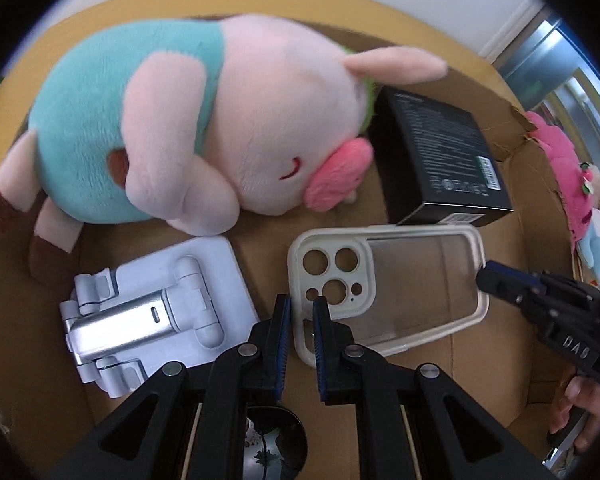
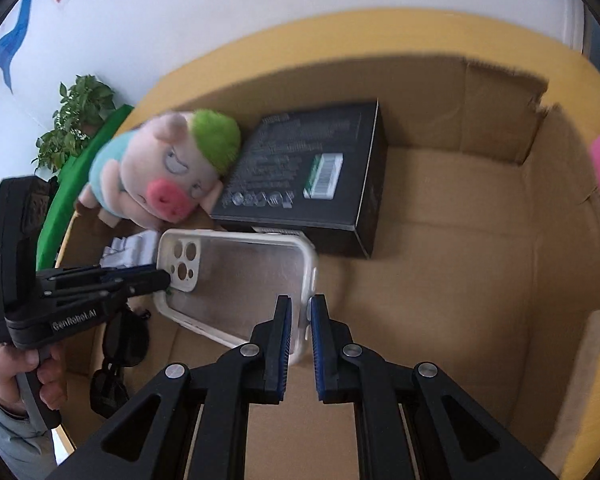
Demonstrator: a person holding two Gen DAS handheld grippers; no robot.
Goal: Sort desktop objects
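Both grippers, left gripper (image 1: 302, 308) and right gripper (image 2: 300, 306), pinch the phone case (image 1: 420, 280) rims. Lower it level into the cardboard box (image 2: 480, 280), release together.

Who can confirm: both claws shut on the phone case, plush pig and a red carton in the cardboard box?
Wrong colour: the carton is black, not red; the right wrist view shows it. The left claw and right claw are shut on the phone case; plush pig and carton lie in the cardboard box.
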